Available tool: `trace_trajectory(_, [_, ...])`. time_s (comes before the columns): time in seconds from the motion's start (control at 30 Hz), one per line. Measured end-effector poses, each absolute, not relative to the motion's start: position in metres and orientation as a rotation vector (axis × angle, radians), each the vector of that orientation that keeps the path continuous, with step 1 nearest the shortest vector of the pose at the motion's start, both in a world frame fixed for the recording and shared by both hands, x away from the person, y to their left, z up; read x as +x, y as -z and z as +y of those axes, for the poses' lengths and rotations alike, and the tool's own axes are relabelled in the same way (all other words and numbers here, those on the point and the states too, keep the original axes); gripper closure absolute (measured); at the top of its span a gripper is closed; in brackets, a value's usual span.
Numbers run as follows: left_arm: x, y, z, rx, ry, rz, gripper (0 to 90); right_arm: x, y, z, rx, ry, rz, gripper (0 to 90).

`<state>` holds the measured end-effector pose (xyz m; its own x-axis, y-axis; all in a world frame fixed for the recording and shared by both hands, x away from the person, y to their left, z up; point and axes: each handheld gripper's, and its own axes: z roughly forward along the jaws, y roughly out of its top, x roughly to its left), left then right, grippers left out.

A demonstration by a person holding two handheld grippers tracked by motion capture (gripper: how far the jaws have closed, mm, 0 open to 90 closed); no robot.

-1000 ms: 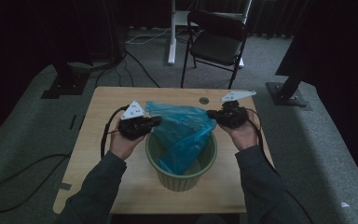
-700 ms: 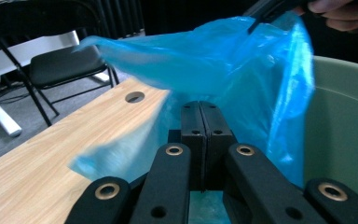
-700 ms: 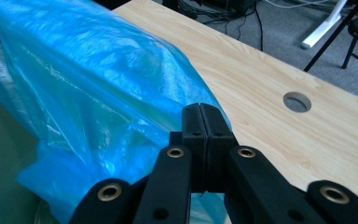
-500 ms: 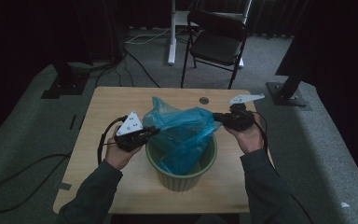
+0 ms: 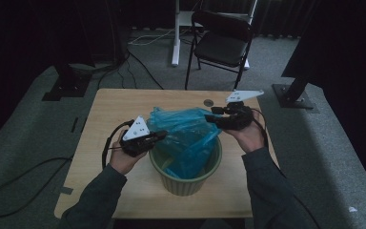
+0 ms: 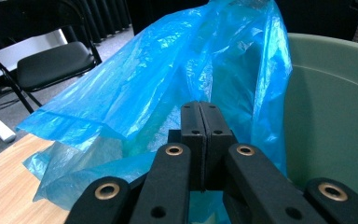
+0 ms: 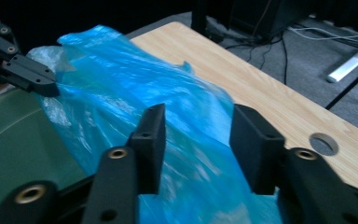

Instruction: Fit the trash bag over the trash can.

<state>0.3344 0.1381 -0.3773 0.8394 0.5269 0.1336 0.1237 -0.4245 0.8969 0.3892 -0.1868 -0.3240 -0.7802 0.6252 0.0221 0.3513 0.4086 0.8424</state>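
One crinkled, translucent blue plastic bag (image 5: 187, 136) sits half inside one round, smooth green bin (image 5: 186, 179) on the pale wooden table (image 5: 109, 107). The left gripper (image 5: 159, 137) pinches the bag's edge tight; the right gripper (image 5: 209, 118) has just been opening, its jaws wide astride the film.

Dim high view with black surroundings; brighter gripper views, slightly motion-blurred.

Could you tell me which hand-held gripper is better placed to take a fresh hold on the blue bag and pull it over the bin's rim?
The right hand-held gripper: its jaws have just opened astride the blue bag. The left hand-held gripper is shut on its edge at the green bin.
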Motion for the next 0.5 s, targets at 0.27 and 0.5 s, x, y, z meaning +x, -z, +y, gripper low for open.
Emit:
trace_trajectory(0.27, [0.335, 0.38, 0.138, 1.996, -0.478, 0.483, 89.1, 0.401, 0.332, -0.153, 0.768, -1.147, 2.472, 56.8])
trace_trajectory(0.5, [0.335, 0.382, 0.139, 1.997, -0.473, 0.494, 88.6, 0.395, 0.335, -0.158, 0.793, -1.172, 2.482, 88.7])
